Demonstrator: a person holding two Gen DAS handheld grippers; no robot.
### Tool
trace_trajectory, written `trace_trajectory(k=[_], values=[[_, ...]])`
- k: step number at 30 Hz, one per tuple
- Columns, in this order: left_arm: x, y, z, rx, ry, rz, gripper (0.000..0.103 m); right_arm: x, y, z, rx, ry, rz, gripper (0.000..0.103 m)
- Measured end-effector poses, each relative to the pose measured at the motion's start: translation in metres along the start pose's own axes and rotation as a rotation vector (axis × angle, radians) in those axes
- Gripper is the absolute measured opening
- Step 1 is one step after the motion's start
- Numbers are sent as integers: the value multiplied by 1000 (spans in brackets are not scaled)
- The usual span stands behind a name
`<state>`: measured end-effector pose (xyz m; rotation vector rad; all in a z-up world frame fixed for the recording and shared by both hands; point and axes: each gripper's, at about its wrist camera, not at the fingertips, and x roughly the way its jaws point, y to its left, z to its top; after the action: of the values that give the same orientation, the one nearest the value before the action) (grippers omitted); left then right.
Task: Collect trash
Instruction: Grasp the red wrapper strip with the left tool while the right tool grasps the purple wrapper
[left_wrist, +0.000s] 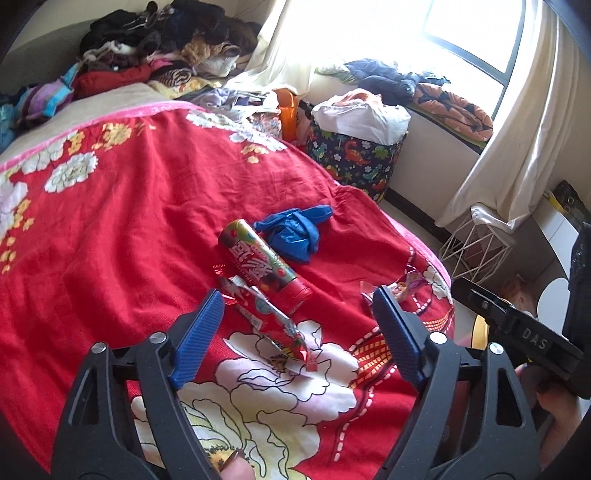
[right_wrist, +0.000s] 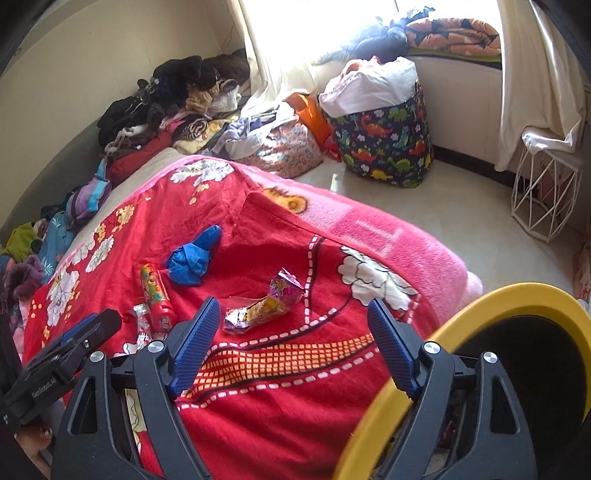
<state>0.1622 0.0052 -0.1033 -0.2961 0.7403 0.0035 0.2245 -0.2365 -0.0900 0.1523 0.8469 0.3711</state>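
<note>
Both spread, empty: left hand-held gripper (left_wrist: 295, 306) over foil wrapper (left_wrist: 269, 325) on bed (left_wrist: 110, 221); right hand-held gripper (right_wrist: 291, 317) near purple wrapper (right_wrist: 266, 306). Risk: snagging blanket, crinkly foil slipping, nudging tube (left_wrist: 258, 262).

Blk grippers (left_wrist: 293, 314), blue ribbed pads (left_wrist: 197, 332)
</note>
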Motion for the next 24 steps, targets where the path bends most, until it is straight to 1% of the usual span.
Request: trace_trajectory(k=[6,8,10,12,13,14,15,16,19,23,24], values=[[13,11,-6,-57,52,-15,64,37,3,6,22,73,4,71],[16,14,-8,-70,67,-21,61,48,4,9,38,95,8,66],[20,16,-10,-82,85,-27,58,59,4,12,67,119,23,65],[23,19,-12,-94,99,-31,56,69,6,15,72,143,22,61],[25,20,-13,-98,103,-32,56,72,8,15,65,153,23,54],[27,20,-13,-102,109,-33,55,76,10,15,58,168,25,44],[28,20,-14,-104,113,-33,54,79,12,14,51,183,36,39],[29,20,-14,-104,116,-33,53,80,14,13,45,193,52,29],[32,21,-15,-109,125,-36,50,74,18,8,27,190,95,26],[37,23,-16,-122,140,-35,44,58,18,-1,44,160,118,26],[38,23,-16,-122,142,-32,41,52,18,-3,46,149,120,26]])
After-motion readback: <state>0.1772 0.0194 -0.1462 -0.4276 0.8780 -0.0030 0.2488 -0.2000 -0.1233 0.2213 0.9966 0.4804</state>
